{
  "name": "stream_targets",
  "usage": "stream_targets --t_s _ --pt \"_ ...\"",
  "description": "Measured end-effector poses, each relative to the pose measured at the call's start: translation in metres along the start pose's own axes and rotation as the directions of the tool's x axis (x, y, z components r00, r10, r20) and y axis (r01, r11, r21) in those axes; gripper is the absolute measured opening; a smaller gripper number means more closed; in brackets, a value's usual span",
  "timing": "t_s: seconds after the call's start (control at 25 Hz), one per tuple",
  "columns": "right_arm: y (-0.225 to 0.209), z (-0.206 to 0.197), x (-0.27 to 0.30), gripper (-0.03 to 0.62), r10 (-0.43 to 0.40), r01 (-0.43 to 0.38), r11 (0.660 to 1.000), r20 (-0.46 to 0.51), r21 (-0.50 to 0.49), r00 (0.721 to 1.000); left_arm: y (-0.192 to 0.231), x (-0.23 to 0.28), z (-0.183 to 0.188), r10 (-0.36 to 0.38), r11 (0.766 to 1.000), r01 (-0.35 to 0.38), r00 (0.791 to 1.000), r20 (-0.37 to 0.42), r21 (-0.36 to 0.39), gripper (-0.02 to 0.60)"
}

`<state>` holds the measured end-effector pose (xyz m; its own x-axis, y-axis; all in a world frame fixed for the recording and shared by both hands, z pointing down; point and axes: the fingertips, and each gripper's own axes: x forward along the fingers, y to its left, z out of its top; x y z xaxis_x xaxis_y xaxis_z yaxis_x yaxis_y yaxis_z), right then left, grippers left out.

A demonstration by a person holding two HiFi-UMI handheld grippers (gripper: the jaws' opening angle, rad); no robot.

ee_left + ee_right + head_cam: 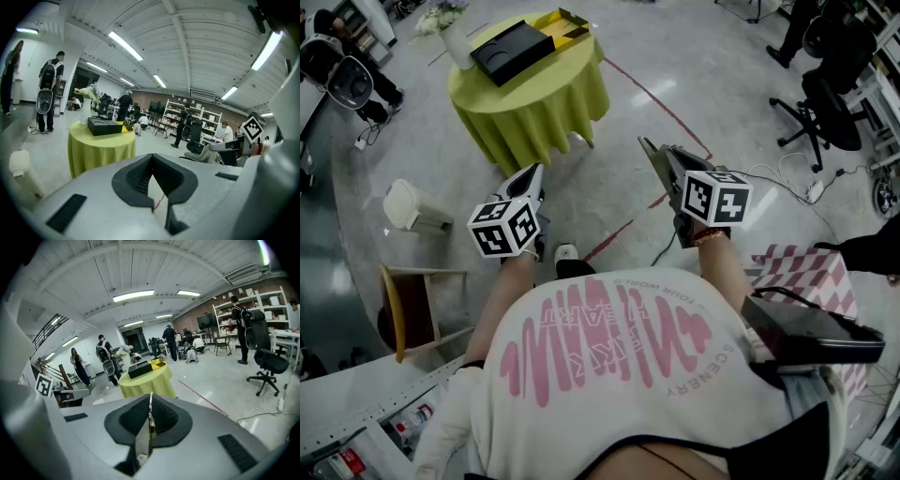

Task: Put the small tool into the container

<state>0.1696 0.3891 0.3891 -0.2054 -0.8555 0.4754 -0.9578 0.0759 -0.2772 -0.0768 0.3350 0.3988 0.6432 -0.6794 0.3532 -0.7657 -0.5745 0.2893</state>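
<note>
A black open container (pixel 511 49) lies on a round table with a yellow-green cloth (pixel 539 103), well ahead of me across the floor. It also shows in the left gripper view as the black container (pixel 105 125) and in the right gripper view as the black container (pixel 140 370). No small tool shows in any view. My left gripper (pixel 536 171) is held in the air, aimed toward the table, its jaw tips meeting with nothing between them (pixel 151 157). My right gripper (pixel 645 143) is beside it, shut and empty (pixel 150 394).
A yellow box (pixel 565 26) and a white vase (pixel 455 37) share the table. A white bin (pixel 412 208) and a wooden chair (pixel 408 305) stand at the left. Red floor tape (pixel 656 98), cables (pixel 787 183) and an office chair (pixel 820 112) are at the right. People stand further off.
</note>
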Motion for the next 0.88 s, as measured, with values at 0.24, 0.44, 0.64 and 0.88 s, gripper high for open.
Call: stream_targets --t_s 0.24,0.44,0.64,0.88 --pt "0.009 0.015 0.029 0.015 -0.029 0.029 1.000 0.008 -0.007 1.000 0.028 0.017 0.013 -0.021 1.000 0.021 1.000 0.000 -0.013 0.008" --pt "0.019 0.034 0.058 0.015 -0.056 0.056 0.998 0.008 0.008 0.998 0.058 0.036 0.036 -0.056 0.998 0.056 0.998 0.005 -0.030 0.008" --pt "0.036 0.061 0.088 0.015 -0.082 0.080 0.995 0.028 0.052 0.996 0.092 0.051 0.072 -0.089 0.996 0.090 0.996 0.023 -0.022 0.008" --pt "0.060 0.084 0.118 0.015 -0.121 0.115 0.988 0.056 0.103 0.991 0.137 0.055 0.105 -0.126 0.992 0.127 0.991 0.039 -0.023 0.008"
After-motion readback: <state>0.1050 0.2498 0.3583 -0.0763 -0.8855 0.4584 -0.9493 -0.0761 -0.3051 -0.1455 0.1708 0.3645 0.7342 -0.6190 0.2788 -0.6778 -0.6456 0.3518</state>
